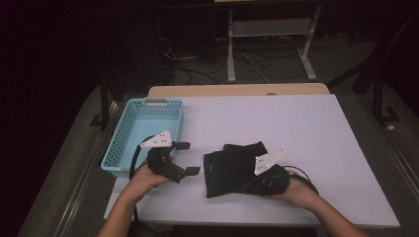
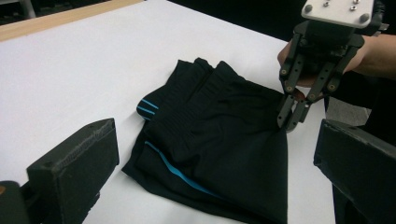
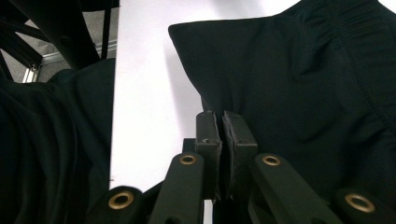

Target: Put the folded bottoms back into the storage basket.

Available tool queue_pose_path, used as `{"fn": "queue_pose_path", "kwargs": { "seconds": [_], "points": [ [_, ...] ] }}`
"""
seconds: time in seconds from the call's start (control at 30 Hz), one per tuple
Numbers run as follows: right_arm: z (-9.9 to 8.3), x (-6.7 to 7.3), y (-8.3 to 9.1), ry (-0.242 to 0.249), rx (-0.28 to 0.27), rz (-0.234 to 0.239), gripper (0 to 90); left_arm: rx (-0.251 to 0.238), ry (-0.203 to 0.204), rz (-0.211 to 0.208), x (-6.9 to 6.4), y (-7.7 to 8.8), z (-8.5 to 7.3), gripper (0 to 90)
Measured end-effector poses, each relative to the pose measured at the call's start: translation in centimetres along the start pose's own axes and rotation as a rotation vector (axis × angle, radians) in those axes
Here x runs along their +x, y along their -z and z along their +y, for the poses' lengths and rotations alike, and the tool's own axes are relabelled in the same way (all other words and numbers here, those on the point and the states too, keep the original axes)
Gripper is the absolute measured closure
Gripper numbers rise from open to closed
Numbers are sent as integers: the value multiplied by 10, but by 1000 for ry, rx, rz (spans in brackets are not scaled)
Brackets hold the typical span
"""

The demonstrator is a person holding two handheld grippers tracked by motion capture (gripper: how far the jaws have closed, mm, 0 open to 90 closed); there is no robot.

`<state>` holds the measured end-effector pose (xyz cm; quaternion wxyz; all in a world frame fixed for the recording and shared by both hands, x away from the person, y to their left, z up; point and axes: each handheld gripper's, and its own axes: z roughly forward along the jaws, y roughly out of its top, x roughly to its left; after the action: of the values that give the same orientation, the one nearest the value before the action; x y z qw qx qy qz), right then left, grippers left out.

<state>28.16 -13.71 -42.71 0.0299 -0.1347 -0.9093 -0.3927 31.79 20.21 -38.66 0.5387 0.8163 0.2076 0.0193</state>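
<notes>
pinching the near edge of the black shorts [image 2: 219,140], mid-table, with my right gripper [image 2: 292,114] clenched on cloth. left gripper [image 1: 187,158] is released, beside them; i judge it should grab the opposite edge.

Matt black cloth shorts [image 2: 219,140] lie on a smooth white table [image 1: 296,128].

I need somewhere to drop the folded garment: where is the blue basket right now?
In the high view the blue basket sits at the table's left edge, just beyond the open left gripper, left of the black shorts.
</notes>
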Motion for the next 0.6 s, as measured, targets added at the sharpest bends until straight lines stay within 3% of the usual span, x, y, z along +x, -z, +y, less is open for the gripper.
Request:
{"fn": "queue_pose_path", "kwargs": {
  "seconds": [0.33,0.37,0.47,0.57,0.6],
  "points": [
    [0,3,-3,3,4,26,807,1,-1,0,0,0,0,0],
    [0,2,-2,5,-9,23,741,0,-1,0,0,0,0,0],
    [0,1,0,-9,-20,7,694,2,-1,2,0,0,0,0],
    [-1,-2,3,-38,-45,-23,567,2,-1,2,0,0,0,0],
    [-2,-4,5,-53,-54,-40,484,1,0,2,0,0,0,0]
  ]
}}
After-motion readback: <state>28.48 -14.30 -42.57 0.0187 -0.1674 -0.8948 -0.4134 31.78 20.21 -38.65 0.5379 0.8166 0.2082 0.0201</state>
